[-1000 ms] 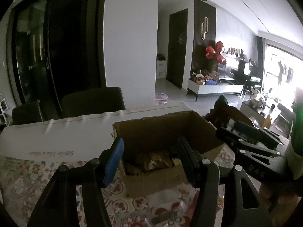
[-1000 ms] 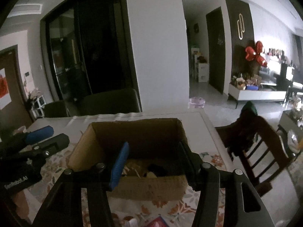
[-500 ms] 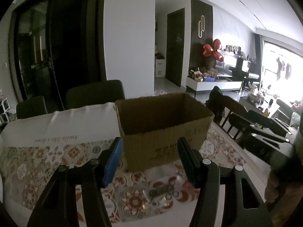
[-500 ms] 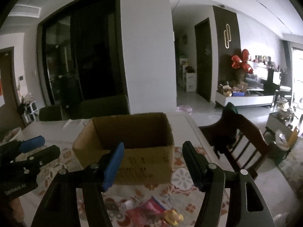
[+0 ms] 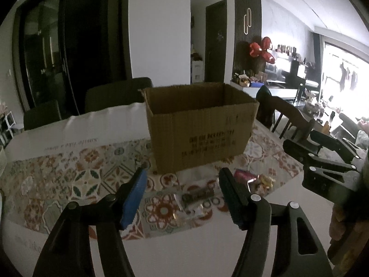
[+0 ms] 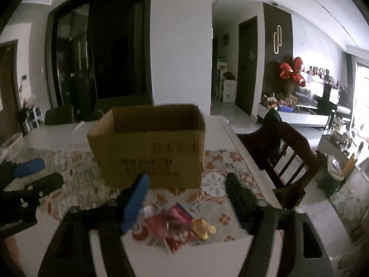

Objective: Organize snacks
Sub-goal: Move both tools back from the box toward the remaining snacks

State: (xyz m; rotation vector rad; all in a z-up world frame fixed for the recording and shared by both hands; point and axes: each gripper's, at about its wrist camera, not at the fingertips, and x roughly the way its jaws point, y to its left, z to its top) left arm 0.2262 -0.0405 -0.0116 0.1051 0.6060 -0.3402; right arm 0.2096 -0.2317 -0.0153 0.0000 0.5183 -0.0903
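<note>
Tablecloth lettering (blurred); box print unreadable.

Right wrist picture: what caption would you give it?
Open right gripper hovers over snack packets lying before a cardboard box.

Both wrist views toward shared cardboard box

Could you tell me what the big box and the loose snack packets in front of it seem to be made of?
The box looks like plain brown corrugated cardboard: matte, with faint vertical ribbing, printed dark lettering and an open top. The snack packets look like glossy plastic or foil wrappers, judging by their bright colours and small highlights; motion blur leaves that open.
</note>
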